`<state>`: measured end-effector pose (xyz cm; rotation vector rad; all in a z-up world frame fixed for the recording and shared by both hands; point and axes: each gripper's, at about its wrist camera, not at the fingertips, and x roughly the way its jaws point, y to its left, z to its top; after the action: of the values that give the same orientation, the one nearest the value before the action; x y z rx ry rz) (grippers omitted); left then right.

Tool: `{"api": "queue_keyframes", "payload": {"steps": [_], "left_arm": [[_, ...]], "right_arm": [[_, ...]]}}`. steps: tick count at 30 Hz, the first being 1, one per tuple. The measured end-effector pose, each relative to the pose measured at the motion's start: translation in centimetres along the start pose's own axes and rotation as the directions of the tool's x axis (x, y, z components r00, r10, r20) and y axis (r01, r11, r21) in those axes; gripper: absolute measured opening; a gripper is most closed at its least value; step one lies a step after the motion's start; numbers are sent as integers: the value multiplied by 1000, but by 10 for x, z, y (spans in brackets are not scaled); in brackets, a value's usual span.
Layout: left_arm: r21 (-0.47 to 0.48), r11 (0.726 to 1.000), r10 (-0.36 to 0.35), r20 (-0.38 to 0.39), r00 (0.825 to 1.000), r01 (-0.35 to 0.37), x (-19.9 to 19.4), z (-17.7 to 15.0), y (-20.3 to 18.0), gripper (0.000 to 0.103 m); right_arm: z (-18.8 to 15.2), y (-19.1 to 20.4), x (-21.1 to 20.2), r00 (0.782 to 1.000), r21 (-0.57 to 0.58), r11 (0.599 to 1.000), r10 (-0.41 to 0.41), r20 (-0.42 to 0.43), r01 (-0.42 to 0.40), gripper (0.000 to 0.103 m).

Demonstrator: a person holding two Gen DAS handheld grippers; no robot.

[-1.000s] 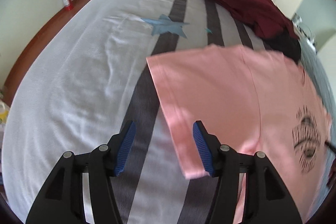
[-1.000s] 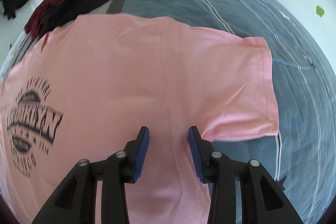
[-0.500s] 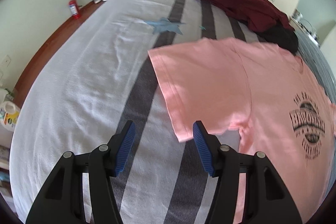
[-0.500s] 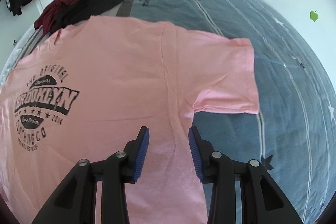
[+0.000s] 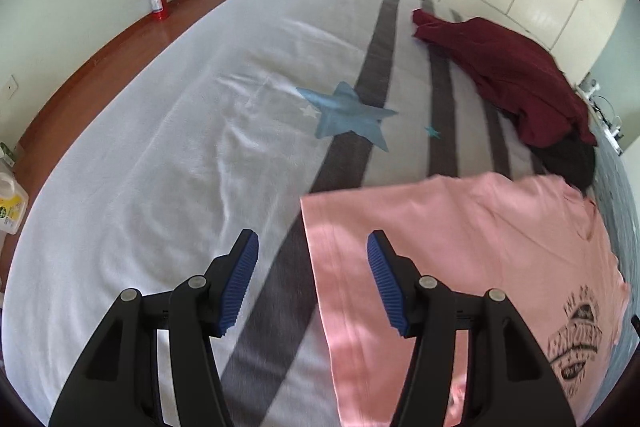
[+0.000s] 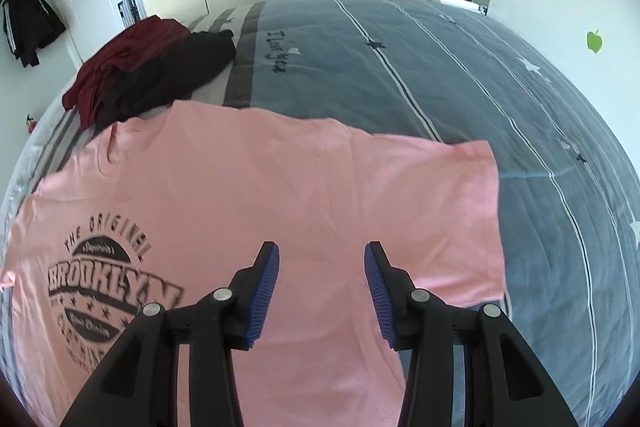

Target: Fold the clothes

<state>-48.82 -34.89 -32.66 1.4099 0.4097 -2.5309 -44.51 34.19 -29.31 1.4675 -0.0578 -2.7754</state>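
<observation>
Both tools gape above the pink T-shirt (image 6: 260,187) on the bed (image 5: 140,187).
Our left tool (image 5: 312,277) straddles its sleeve edge, seemingly untouching; our right tool (image 6: 320,291), just widened, grips nothing.

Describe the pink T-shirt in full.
The pink T-shirt is a short-sleeved top of soft knit fabric, spread flat and face up on the bed, unfolded. A dark round print reading "The Original Brooklyn" sits on its chest. Both sleeves lie stretched out sideways. Its collar points toward the maroon and black clothes, which seem to touch it. Neither gripper holds it; both hover above with jaws apart.
</observation>
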Motion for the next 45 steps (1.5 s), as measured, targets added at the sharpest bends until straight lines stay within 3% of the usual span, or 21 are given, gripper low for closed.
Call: {"api": "queue_keyframes", "payload": {"steps": [4,10,14,16,18,20,25,30,34,39,45], "left_arm": [[32,998,-44,-36,998,45,28,9,-3,54],[25,1000,-17,-86,996,20,64,4,6,54],[108,994,-8,-47,999,13,63,-3,-2,54],[132,991,-22,-43,999,28,63,-3,-5,48],[163,986,-37,-41,998,44,61,-2,-9,14],[197,980,-23,-53,998,33,60,-1,-18,3],[175,984,-31,-39,999,37,45,3,-21,2],[189,978,-96,21,995,91,-6,13,-37,2],[227,962,-166,47,985,151,-50,21,-83,2],[285,930,-255,38,966,234,-78,23,-161,2],[272,897,-334,-101,937,349,-64,-8,-273,2]], "right_arm": [[7,9,8,1000,-16,1000,-10,-3,10,41],[14,6,26,999,21,999,-30,-30,30,41],[15,6,36,998,22,999,-36,-49,37,41],[15,6,42,997,21,999,-38,-62,40,41],[13,7,46,997,20,999,-40,-71,41,41],[12,8,50,996,21,999,-38,-75,40,41],[9,11,52,996,14,1000,-24,-80,25,41],[10,7,48,998,3,1000,-15,-68,15,41],[13,-4,44,998,16,1000,-1,-55,1,41],[18,-19,34,999,36,999,25,-35,-24,41],[20,-39,24,998,39,998,48,-28,-46,41]]}}
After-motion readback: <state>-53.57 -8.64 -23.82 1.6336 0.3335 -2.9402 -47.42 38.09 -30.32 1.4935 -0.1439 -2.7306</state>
